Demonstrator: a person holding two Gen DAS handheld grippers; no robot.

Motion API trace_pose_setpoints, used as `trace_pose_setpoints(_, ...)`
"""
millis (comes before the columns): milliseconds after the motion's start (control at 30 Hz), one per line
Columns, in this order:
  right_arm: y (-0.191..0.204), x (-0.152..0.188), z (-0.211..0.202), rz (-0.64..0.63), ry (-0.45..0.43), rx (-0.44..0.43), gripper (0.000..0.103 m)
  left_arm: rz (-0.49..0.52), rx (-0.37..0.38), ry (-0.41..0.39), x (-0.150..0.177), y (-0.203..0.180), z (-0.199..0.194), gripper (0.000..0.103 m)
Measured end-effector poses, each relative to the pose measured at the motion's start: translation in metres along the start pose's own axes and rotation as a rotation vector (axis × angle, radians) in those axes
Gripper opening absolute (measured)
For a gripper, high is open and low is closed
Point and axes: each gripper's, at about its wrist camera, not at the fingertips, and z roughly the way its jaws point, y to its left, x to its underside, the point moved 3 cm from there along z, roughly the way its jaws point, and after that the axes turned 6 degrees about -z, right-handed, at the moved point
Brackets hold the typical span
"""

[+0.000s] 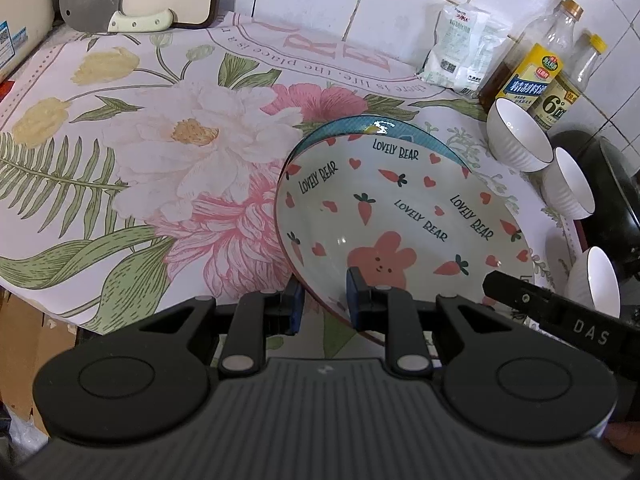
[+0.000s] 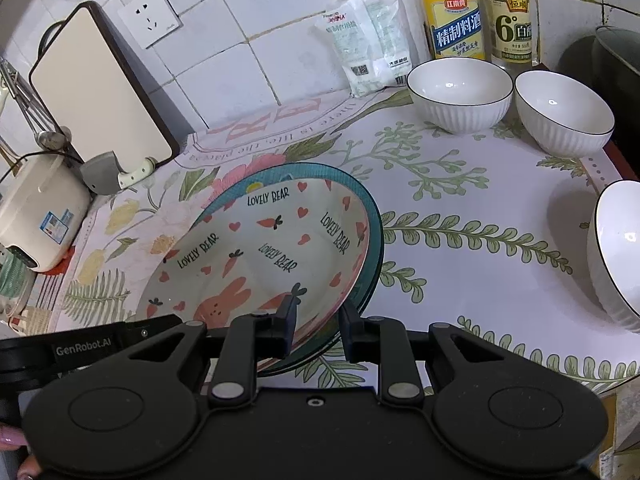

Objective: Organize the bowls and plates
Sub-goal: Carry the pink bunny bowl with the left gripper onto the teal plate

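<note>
A white "Lovely Bear" plate [image 1: 384, 216] with carrots and hearts lies tilted on a blue-rimmed plate [image 1: 352, 126] on the floral tablecloth. My left gripper [image 1: 323, 304] straddles the bear plate's near rim, one finger above and one below it. My right gripper [image 2: 318, 330] straddles the near rim of the stacked plates [image 2: 280, 248] from the other side; the blue plate [image 2: 374, 216] shows under it. Three white ribbed bowls [image 2: 460, 94] [image 2: 564, 114] [image 2: 618, 248] stand apart at the right.
Two bottles [image 2: 454, 12] [image 2: 508, 12] and a white packet [image 2: 364, 40] stand against the tiled wall. A cutting board [image 2: 100, 84], a cleaver [image 1: 96, 8] and a cream appliance [image 2: 40, 212] are at the left. A dark pan [image 1: 608, 188] sits at the right edge.
</note>
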Motion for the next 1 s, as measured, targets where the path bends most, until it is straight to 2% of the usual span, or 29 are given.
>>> trace_pose_setpoints(133, 0.004, 0.001, 0.001, -0.032, 0.013, 0.028, 0.027, -0.003, 0.003, 0.012, 0.001, 0.001, 0.001, 0.02)
trace_pose_setpoints(333, 0.024, 0.002, 0.001, -0.176, 0.023, 0.175, 0.027, -0.023, 0.012, 0.032, 0.002, 0.001, 0.006, 0.021)
trace_pose_setpoints(533, 0.015, 0.004, 0.004, -0.138, 0.02, 0.132, 0.027, -0.028, 0.012, 0.04, 0.004, 0.002, 0.007, 0.022)
trace_pose_setpoints(800, 0.013, 0.006, 0.008, -0.145, -0.001, 0.132, 0.026, -0.04, 0.028, 0.042, 0.006, 0.001, 0.01, 0.022)
trace_pose_setpoints(1000, 0.011, 0.007, 0.01, -0.168, -0.016, 0.149, 0.026, -0.015, 0.014, 0.025, 0.007, -0.001, 0.012, 0.022)
